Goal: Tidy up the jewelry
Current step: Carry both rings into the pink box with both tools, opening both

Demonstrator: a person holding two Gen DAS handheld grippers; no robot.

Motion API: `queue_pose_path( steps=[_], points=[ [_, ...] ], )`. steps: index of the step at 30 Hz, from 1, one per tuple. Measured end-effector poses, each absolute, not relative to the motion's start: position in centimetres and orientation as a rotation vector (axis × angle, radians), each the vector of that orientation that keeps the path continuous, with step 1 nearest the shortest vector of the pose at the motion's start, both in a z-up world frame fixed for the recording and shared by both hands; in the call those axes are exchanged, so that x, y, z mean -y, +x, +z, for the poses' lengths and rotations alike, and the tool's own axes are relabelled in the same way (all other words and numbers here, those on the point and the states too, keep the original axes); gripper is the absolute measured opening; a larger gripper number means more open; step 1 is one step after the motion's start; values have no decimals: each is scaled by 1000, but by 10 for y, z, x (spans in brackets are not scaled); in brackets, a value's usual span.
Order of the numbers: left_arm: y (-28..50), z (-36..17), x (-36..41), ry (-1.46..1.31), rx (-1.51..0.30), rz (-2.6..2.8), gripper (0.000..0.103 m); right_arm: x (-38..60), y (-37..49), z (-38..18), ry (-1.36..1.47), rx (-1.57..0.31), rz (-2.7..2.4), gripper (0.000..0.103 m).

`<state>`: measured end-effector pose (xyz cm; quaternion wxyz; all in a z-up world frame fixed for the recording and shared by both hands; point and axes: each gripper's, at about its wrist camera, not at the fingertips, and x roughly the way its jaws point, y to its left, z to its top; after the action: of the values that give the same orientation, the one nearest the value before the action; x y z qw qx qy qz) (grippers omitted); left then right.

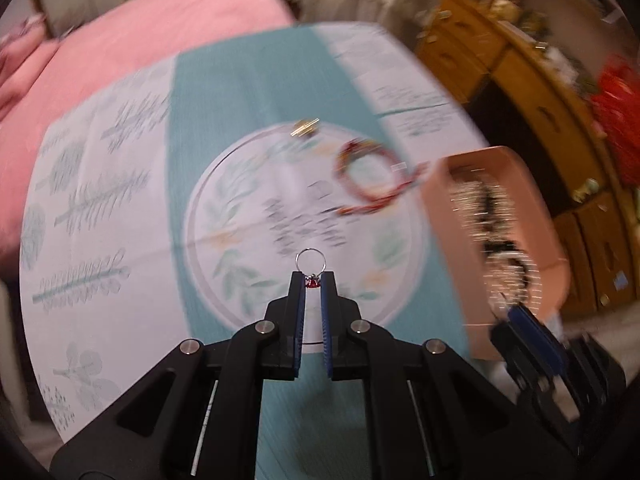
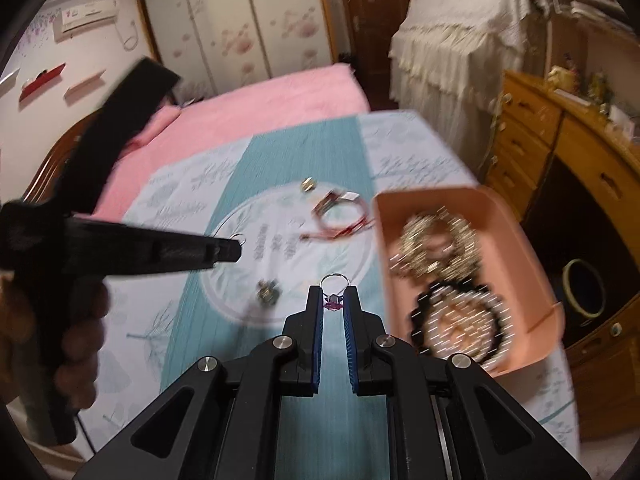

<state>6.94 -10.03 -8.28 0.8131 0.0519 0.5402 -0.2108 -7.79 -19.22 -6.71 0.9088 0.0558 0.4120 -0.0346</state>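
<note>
The right tool (image 2: 334, 294), pinching a silver ring with a purple stone (image 2: 335, 289), hangs just left of the open pink plastic box (image 2: 516, 236), nearer it than the left tool (image 1: 313, 279), which grips a red-stoned silver ring (image 1: 311, 266) above the table (image 1: 120, 152).

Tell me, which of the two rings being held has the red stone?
The ring with the red stone is the one pinched in the left gripper. The right gripper holds the ring with a purplish-pink stone instead.

left hand-held gripper (image 1: 313, 280): nearly closed, pinching | right hand-held gripper (image 2: 335, 294): nearly closed, pinching
</note>
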Motion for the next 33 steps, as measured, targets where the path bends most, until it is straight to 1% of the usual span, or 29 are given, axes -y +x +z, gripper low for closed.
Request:
queue_pose_path(
  steps=[4,8,17,24,33],
  points=[
    [54,-55,129,122,-1089,-573,6,219,-79,-56,110,-814,-158,10],
    [41,-42,163,139,-1058,-670,6,249,-80,-58,108,-817,-236,10],
    [37,-66,223,164,-1132,-718,6,302,-82,-69,121,-830,-290,10],
    [44,-90,238,182,-1169,-683,6,321,-60,-85,93,-848,-253,10],
    [52,-95,240,192,-1188,-638,6,331,-42,-100,88,-900,-220,12]
  ],
)
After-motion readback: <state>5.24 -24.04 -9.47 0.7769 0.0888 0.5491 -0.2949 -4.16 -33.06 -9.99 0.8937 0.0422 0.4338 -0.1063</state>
